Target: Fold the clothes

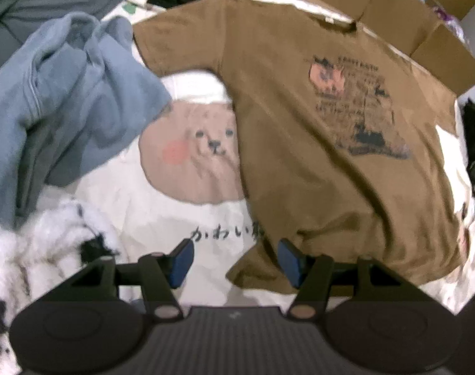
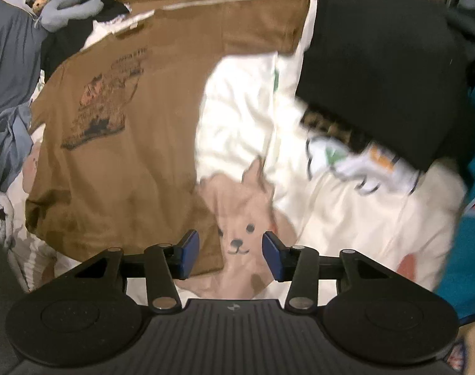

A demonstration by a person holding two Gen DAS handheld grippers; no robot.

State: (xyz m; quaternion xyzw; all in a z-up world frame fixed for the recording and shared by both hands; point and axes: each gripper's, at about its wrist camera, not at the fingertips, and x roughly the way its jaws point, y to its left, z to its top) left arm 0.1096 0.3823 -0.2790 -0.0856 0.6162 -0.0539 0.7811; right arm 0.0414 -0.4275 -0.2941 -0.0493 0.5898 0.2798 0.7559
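Lying print-up on the bedspread (image 1: 162, 228), the brown T-shirt (image 1: 315, 156) runs hem-to-collar toward 12 o'clock; both tools, left tool (image 1: 235, 262) and right tool (image 2: 231, 256), gape empty, the left nearer its hem.

T-shirt (image 1: 315, 162) flat on bedsheet (image 1: 162, 228), sweatshirt (image 1: 59, 106) left

Domestic setting, a bedroom by the evidence: a bed under a cream cover (image 1: 162, 215) printed with cartoon animals, loose clothing piled around — a blue garment (image 1: 59, 93), a black one (image 2: 384, 72) — and cardboard boxes (image 1: 390, 6) behind.
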